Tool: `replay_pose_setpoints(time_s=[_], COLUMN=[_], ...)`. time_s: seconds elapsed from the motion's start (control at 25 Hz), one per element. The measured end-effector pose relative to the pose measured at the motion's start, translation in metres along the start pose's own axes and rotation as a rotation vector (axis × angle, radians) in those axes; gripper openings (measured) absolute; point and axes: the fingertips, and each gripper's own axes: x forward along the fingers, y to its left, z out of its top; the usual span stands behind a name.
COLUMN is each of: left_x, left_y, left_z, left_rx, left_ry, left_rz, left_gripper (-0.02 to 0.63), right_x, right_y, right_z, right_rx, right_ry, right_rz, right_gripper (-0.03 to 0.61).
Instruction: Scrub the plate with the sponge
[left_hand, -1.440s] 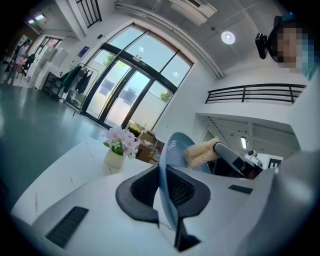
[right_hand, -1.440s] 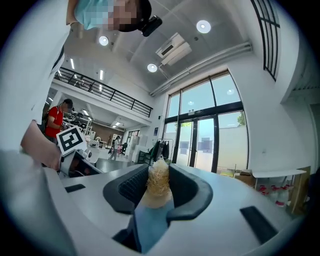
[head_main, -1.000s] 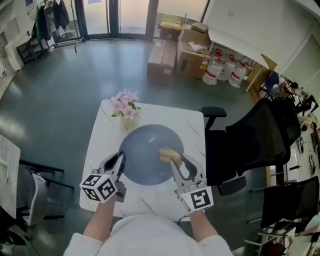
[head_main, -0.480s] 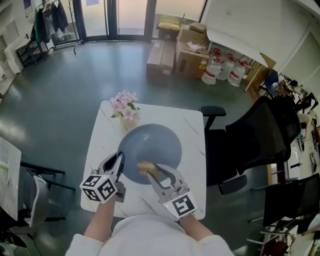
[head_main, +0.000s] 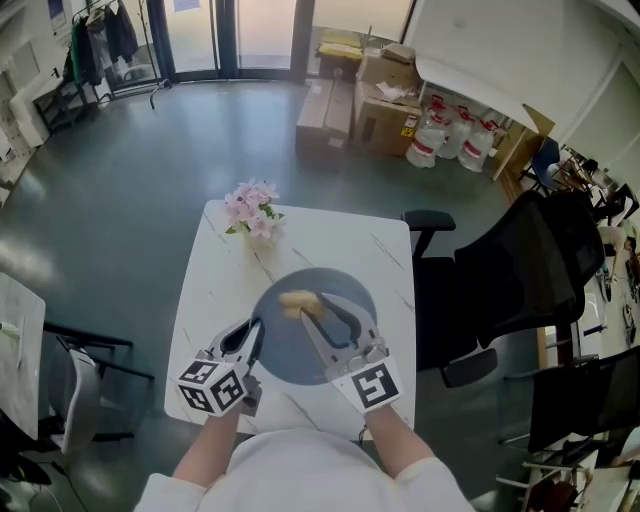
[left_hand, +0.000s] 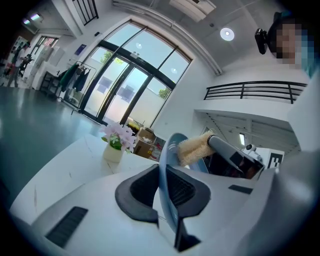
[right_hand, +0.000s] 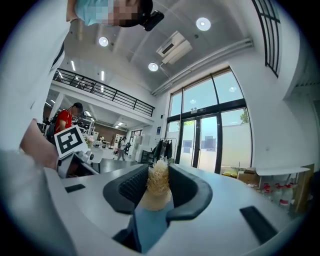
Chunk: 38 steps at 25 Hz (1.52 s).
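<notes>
The left gripper (left_hand: 166, 186) has its jaws nearly together on the plate's (head_main: 285, 355) near-left rim, which shows edge-on between the pads in its own view. The right gripper (right_hand: 158, 189) is clamped on the sponge (head_main: 296, 299), whose frayed yellow end sticks out past the jaw tips and meets the plate's blue face.

From where I stand, the plate sits in the middle of the tabletop (head_main: 215, 290), a little toward the near edge. The sponge presses on its far half, roughly mid-width.

A second ago the sponge was over by the plate's right side. Half a second ago it had swung to the near-left part, close to the left gripper. Now it has pushed away from the person toward the far rim. The left gripper has barely stirred all this while.

That reads to me as scrubbing well under way: one gripper steadies the plate while the other sweeps round its face. I'd guess the far-left part is the least covered so far.

The flowers (head_main: 250, 212) stand at the far-left corner, well apart from the plate.
</notes>
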Motion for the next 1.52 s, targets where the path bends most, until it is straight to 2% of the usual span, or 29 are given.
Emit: replay_pose_setpoints(time_s=[0.24, 0.44, 0.64, 0.96, 1.16, 1.32, 1.52], left_x=[-0.004, -0.007, -0.006, -0.003, 0.002, 0.006, 0.014], left_y=[0.007, 0.027, 0.040, 0.048, 0.051, 0.056, 0.066], left_z=[0.004, 0.023, 0.049, 0.065, 0.063, 0.052, 0.032], left_rx=[-0.026, -0.061, -0.053, -0.053, -0.053, -0.081, -0.113], left_ry=[-0.015, -0.076, -0.146, -0.193, -0.180, -0.156, -0.116], left_rz=[0.012, 0.053, 0.077, 0.087, 0.089, 0.092, 0.097], left_gripper=[0.044, 0.044, 0.044, 0.044, 0.044, 0.044, 0.044], right_x=[-0.025, -0.050, -0.058, -0.044, -0.039, -0.039, -0.047], right_y=[-0.047, -0.061, -0.040, 0.004, 0.025, 0.020, 0.007], right_z=[-0.011, -0.039, -0.061, -0.066, -0.071, -0.066, -0.066], right_rx=[-0.018, -0.043, 0.000, 0.043, 0.074, 0.091, 0.109], right_ry=[0.057, 0.172, 0.216, 0.183, 0.213, 0.169, 0.191], right_rz=[-0.131, -0.167, -0.133, -0.026, 0.024, 0.008, -0.027], right_gripper=[0.132, 0.132, 0.132, 0.132, 0.132, 0.132, 0.132])
